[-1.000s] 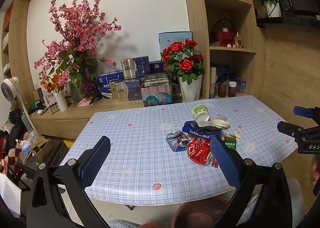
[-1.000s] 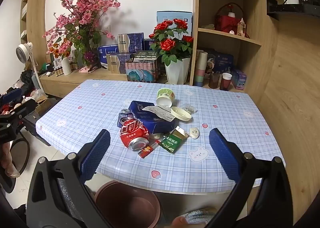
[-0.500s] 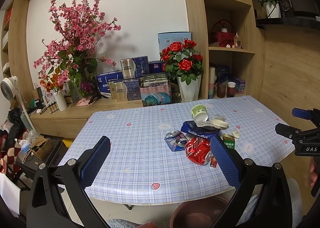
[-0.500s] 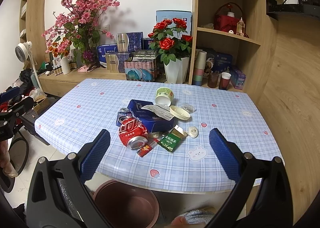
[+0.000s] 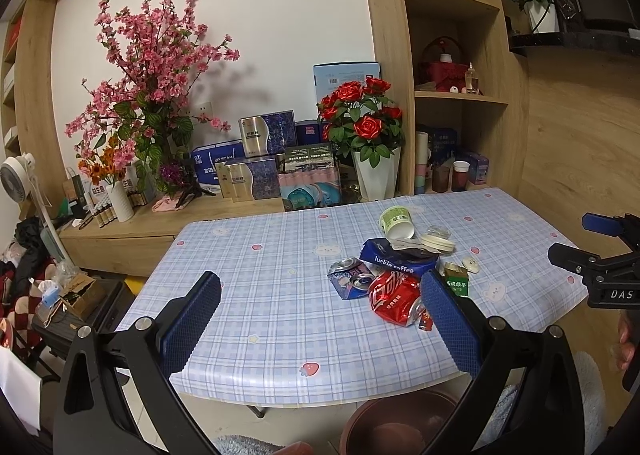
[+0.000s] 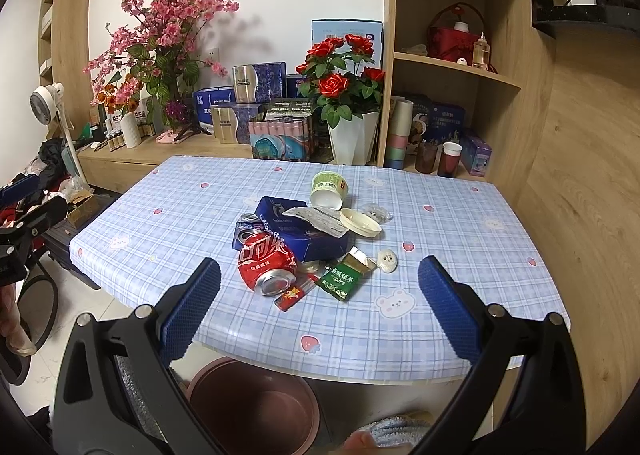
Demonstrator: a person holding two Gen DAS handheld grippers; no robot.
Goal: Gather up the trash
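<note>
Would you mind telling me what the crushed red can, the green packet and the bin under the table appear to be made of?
Red can: thin metal, probably aluminium; it is dented, with a shiny silver end.
Green packet: seemingly foil-lined plastic film; its torn top looks glossy gold.
Bin: likely moulded plastic, matte reddish-brown with a smooth rounded rim.

Both cameras sit back from the near edge of the tabletop (image 5: 280,315), raised a little and looking down and across it toward the shelved wall. The left wrist view stands further left; the trash pile (image 5: 400,267) lands right of centre, and the right gripper (image 5: 592,255) pokes in at the right edge. The right wrist view faces the trash pile (image 6: 304,243) nearly head-on at mid-frame. Both share the tabletop, the trash pile and the brown bin (image 6: 256,399) at the bottom.
</note>
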